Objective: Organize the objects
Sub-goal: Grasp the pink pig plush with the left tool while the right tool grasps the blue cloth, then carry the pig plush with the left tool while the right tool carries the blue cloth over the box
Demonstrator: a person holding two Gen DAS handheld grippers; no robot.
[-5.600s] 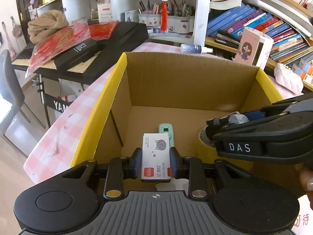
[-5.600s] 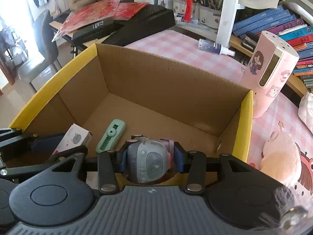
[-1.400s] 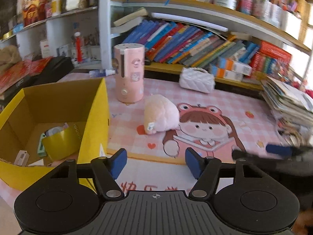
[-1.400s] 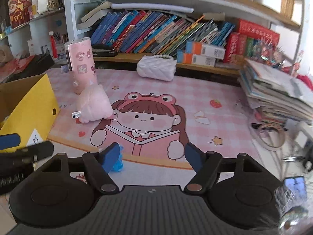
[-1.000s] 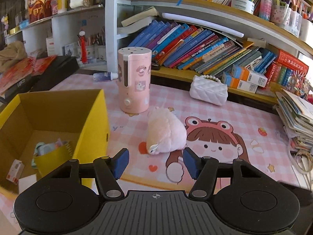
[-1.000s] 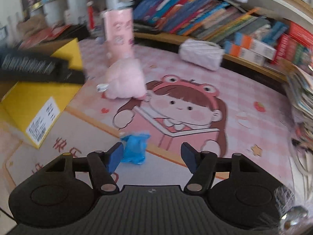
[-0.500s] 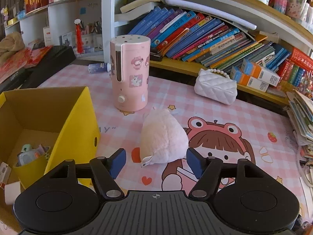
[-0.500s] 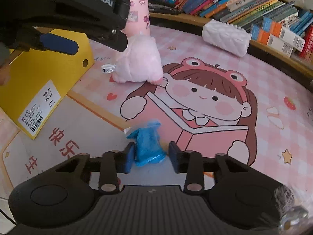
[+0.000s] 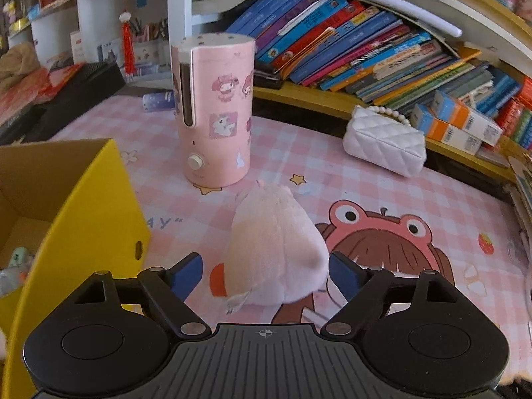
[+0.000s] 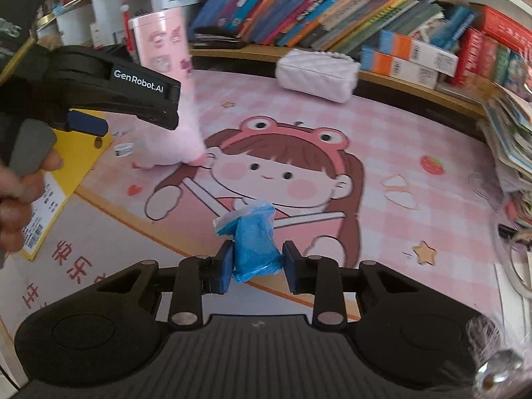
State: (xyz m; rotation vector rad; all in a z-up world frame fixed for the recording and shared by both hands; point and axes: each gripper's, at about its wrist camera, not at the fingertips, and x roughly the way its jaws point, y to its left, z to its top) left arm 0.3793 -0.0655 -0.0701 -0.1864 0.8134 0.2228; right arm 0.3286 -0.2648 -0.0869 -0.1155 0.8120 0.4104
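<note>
Left wrist view: the left gripper (image 9: 265, 272) has just been opening its jaws, and they sit wide apart on both sides of the pink plush toy (image 9: 274, 249), not squeezing it yet. The toy lies on the pink mat (image 9: 382, 199), near the yellow cardboard box (image 9: 93, 219). The toy is soft and round, so it could squish out or roll away when the jaws close. The right gripper (image 10: 255, 263) is clamped on a crinkly blue plastic bag (image 10: 254, 239). The bag is slippery and could slide out on the way to the box.
</note>
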